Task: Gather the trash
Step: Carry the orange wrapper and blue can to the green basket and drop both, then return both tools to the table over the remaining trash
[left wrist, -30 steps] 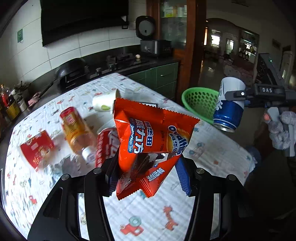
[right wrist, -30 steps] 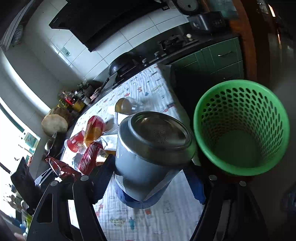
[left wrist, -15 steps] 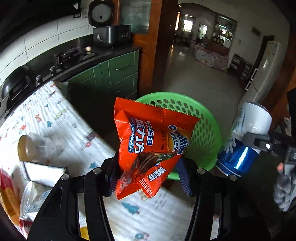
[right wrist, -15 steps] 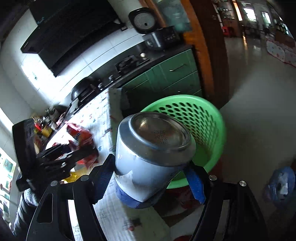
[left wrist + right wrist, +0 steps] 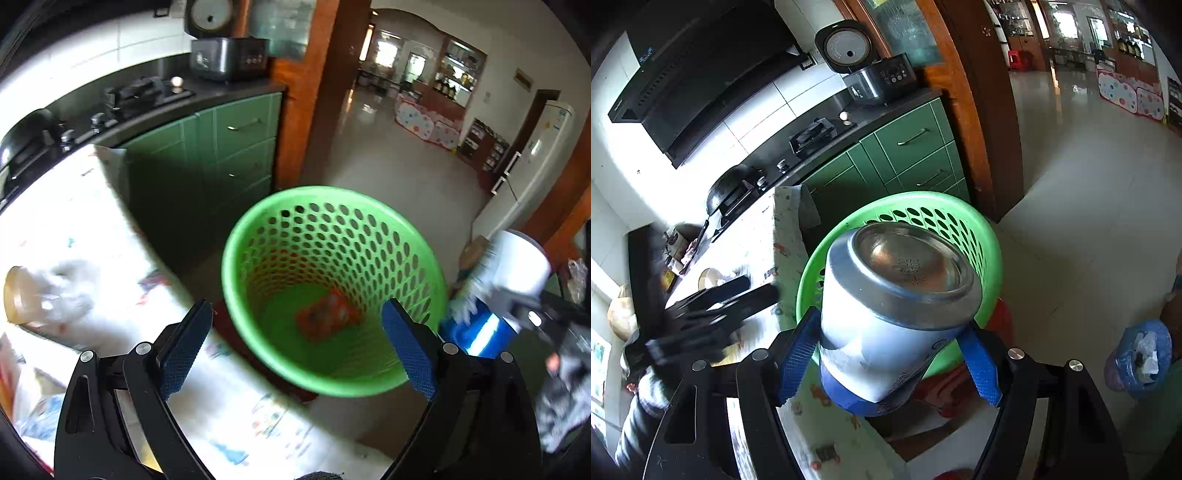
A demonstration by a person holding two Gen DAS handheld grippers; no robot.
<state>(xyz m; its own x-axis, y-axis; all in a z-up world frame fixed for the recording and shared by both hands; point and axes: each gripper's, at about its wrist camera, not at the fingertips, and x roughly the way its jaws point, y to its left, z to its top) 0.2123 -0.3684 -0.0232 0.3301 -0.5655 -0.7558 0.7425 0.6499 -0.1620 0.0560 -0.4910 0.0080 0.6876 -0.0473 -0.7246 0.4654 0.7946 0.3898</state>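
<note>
Blue-padded left gripper [image 5: 295, 332] now spread wide, holding nothing; orange snack wrapper [image 5: 327, 314] has left it and lies crumpled on the green basket [image 5: 258, 229] floor. Right gripper [image 5: 886, 354] still clamps the blue-and-white can [image 5: 886, 325], silver base toward camera, over the basket rim.

Around me, a kitchen: white tiled wall [image 5: 753, 110], black range hood [image 5: 694, 74], dark counter [image 5: 155, 107] bearing a gas hob [image 5: 812, 134], a black wok [image 5: 729, 184] and a rice cooker [image 5: 871, 70] with lid raised. Green cabinets [image 5: 236, 147] below, metal handles. Wooden door frame [image 5: 314, 85] beside them. Glossy pale floor [image 5: 1089, 192] running into a bright farther room with shelving [image 5: 458, 70]. White fridge [image 5: 532, 155] to my right. Table under a cartoon-printed cloth [image 5: 74, 221], washed out by strong daylight.
</note>
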